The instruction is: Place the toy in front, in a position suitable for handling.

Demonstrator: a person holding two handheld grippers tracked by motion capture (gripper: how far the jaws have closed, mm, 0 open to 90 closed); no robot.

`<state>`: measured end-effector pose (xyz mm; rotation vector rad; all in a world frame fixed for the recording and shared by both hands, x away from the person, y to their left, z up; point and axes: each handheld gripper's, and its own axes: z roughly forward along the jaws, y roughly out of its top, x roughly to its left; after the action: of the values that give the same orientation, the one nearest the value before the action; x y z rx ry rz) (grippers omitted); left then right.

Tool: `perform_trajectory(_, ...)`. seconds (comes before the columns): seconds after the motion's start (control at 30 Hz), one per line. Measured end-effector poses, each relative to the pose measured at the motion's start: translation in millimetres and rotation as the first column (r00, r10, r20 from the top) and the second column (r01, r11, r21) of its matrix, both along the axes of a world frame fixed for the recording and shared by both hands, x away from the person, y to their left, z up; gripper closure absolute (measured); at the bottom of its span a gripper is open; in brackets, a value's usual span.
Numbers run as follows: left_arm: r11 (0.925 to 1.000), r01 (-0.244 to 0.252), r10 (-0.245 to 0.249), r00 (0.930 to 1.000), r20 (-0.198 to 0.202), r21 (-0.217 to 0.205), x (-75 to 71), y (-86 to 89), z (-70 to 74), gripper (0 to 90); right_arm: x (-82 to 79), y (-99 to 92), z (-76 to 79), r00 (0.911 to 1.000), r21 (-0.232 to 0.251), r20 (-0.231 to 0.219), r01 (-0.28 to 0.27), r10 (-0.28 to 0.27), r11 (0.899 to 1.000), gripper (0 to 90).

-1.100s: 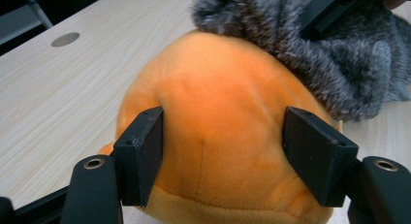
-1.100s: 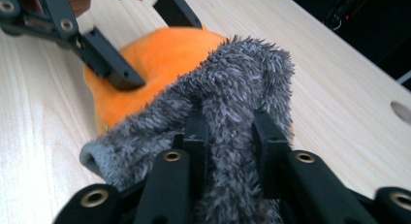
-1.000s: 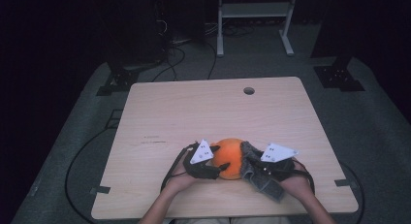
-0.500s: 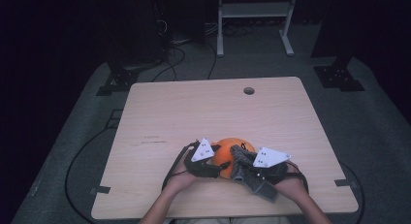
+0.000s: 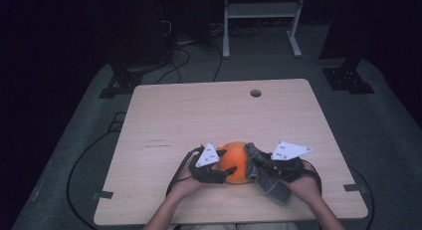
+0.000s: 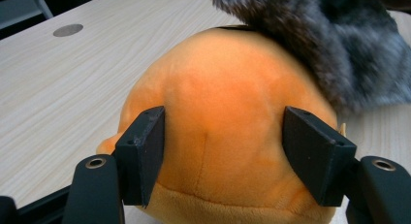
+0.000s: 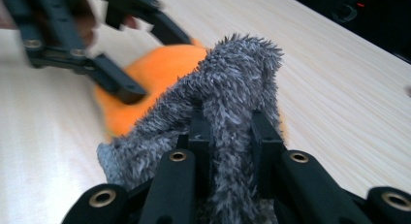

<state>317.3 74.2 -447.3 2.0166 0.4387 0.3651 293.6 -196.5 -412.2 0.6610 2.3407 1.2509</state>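
Nearest the person, at the front edge of the surface (image 5: 164, 115): an orange plush (image 5: 235, 163), round and soft, pinned between both hands. Left tongs (image 6: 228, 151) clamped on its flanks, one pad (image 6: 145, 153) dug into each side, jaws standing fairly narrow for so fat a toy (the pile dents under them) — judged a steadying hold, keeping the plush from rolling or sliding while the other hand works. Right tongs (image 7: 228, 136) pinched nearly shut on a fold of grey furry cloth (image 7: 232, 88), bunched up between the jaws and draped against the plush's far side and top. Probably wiping the toy, or wrapping it; hard to tell which from here. Cloth partly trailing down toward the person's right wrist in the high view, so some slack there to snag or drag.

Seen from the right gripper view, the left tongs' linkage crossing close in front of the orange body, blurred: little room between the two tools, and a knock between them is the likeliest mishap.

Farther out, bare wood all the way to a round cable hole (image 5: 256, 93) near the far edge. Nothing on that stretch to get in the way. Beyond, dark floor, loose cables (image 5: 184, 56), a white frame (image 5: 261, 11) and black stand feet (image 5: 348, 78), all well apart from the work.
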Motion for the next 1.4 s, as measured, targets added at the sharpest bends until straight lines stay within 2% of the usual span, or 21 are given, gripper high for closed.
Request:
perform_trajectory(0.07, 1.0, 0.006, -0.006, 1.0, -0.006, -0.006, 0.9, 2.3, -0.7, 33.1, 0.4, 3.6, -3.9, 0.9999, -0.036, 0.002, -0.011, 0.011, 0.999, 74.7)
perform_trajectory(0.13, 0.9999, 0.007, -0.007, 0.9999, -0.01, -0.01, 0.6, 3.3, -0.6, 33.1, 4.0, -2.8, -8.0, 0.9998, -0.024, -0.018, -0.008, 0.007, 1.0, 74.7)
perform_trajectory(0.17, 0.9999, 0.008, -0.008, 0.9999, -0.008, -0.007, 0.3, 3.3, -0.3, 33.1, 6.9, -8.2, -9.7, 0.9993, -0.029, -0.037, 0.009, -0.011, 1.0, 74.7)
perform_trajectory(0.2, 1.0, 0.008, -0.008, 1.0, -0.004, -0.002, -0.1, 3.1, -0.1, 33.1, 12.2, -19.8, -13.9, 0.9942, -0.043, -0.086, 0.06, -0.064, 0.997, 74.7)
perform_trajectory(0.27, 0.9999, 0.01, -0.01, 0.9999, 0.002, 0.007, -0.7, 2.6, 0.0, 33.1, 13.7, -24.6, -15.8, 0.992, -0.051, -0.093, 0.081, -0.085, 0.995, 74.7)
perform_trajectory(0.33, 0.9997, 0.019, -0.019, 0.9997, 0.016, 0.015, -3.1, 0.8, -0.1, 32.8, 13.2, -28.7, -14.0, 0.9894, -0.008, -0.112, 0.092, -0.092, 0.996, 74.6)
perform_trajectory(0.37, 0.9996, 0.024, -0.024, 0.9995, 0.021, 0.018, -3.7, 0.1, -0.2, 32.8, 10.3, -26.1, -8.7, 0.9934, 0.04, -0.084, 0.081, -0.078, 0.996, 74.6)
perform_trajectory(0.47, 0.999, 0.04, -0.04, 0.9989, 0.026, 0.018, -7.0, -1.2, -1.3, 32.7, 7.0, -15.1, -0.1, 0.9981, 0.078, -0.056, 0.028, -0.024, 0.997, 74.6)
perform_trajectory(0.53, 0.9982, 0.059, -0.06, 0.9978, 0.029, 0.011, -8.4, 0.2, 0.7, 30.8, 5.8, -6.4, -1.0, 0.9986, 0.049, -0.052, 0.008, -0.006, 0.999, 74.7)
perform_trajectory(0.57, 0.9976, 0.068, -0.068, 0.9976, 0.017, -0.013, -8.4, 1.1, 2.9, 25.8, 5.8, -3.9, -4.1, 0.9986, 0.021, -0.052, 0.001, 0.0, 1.0, 74.7)
perform_trajectory(0.67, 0.9981, 0.025, -0.025, 0.9996, -0.016, -0.056, -7.3, -2.3, 8.2, 14.4, -1.7, -3.3, -10.3, 0.9987, 0.028, -0.051, -0.001, 0.002, 1.0, 74.7)
perform_trajectory(0.8, 0.9991, 0.006, -0.009, 0.9973, 0.072, 0.041, -14.0, -13.0, 1.6, 18.5, -4.5, -7.7, -12.7, 0.9984, 0.013, -0.054, -0.015, 0.015, 1.0, 74.7)
perform_trajectory(0.97, 0.9985, 0.016, -0.019, 0.9976, 0.066, 0.053, -18.0, -13.3, 1.9, 23.5, 3.5, -24.3, -15.4, 0.9938, 0.013, -0.103, 0.045, -0.044, 0.999, 74.8)
perform_trajectory(1.07, 0.9986, 0.039, -0.041, 0.9984, 0.039, 0.036, -15.4, -10.1, 2.8, 23.3, 2.3, -20.9, -5.2, 0.9965, 0.081, -0.084, 0.017, -0.01, 0.997, 74.7)
perform_trajectory(1.13, 0.9979, 0.065, -0.065, 0.9978, 0.01, -0.002, -13.3, -5.1, 8.7, 21.1, 1.5, -12.6, -2.7, 0.9976, 0.064, -0.068, -0.006, 0.01, 0.998, 74.7)
perform_trajectory(1.2, 0.9911, 0.101, -0.101, 0.9949, 0.006, -0.087, -12.0, 0.9, 15.0, 18.6, -0.1, -6.0, -5.0, 0.9981, 0.029, -0.056, -0.023, 0.025, 0.999, 74.8)
perform_trajectory(1.23, 0.9878, 0.094, -0.092, 0.9955, 0.023, -0.124, -11.8, 2.7, 18.5, 18.5, -1.8, -4.5, -6.6, 0.9983, 0.019, -0.044, -0.037, 0.037, 0.999, 74.7)
perform_trajectory(1.27, 0.9891, 0.067, -0.062, 0.9974, 0.037, -0.131, -10.8, 2.7, 21.2, 18.3, -4.2, -3.9, -7.4, 0.9977, 0.027, -0.048, -0.047, 0.048, 0.999, 74.7)
perform_trajectory(1.3, 0.9931, 0.034, -0.03, 0.9987, 0.041, -0.112, -9.4, 1.7, 22.3, 16.7, -6.3, -3.9, -7.8, 0.9966, 0.037, -0.053, -0.061, 0.063, 0.997, 74.7)
perform_trajectory(1.33, 0.9985, -0.004, 0.006, 0.9992, 0.039, -0.055, -6.9, -0.8, 20.8, 16.1, -8.2, -4.0, -8.0, 0.996, 0.041, -0.053, -0.07, 0.073, 0.997, 74.7)
perform_trajectory(1.4, 0.9996, -0.026, 0.026, 0.9996, 0.012, 0.012, -4.5, -4.9, 14.2, 16.0, -10.3, -5.5, -8.7, 0.9953, 0.039, -0.055, -0.077, 0.079, 0.996, 74.7)
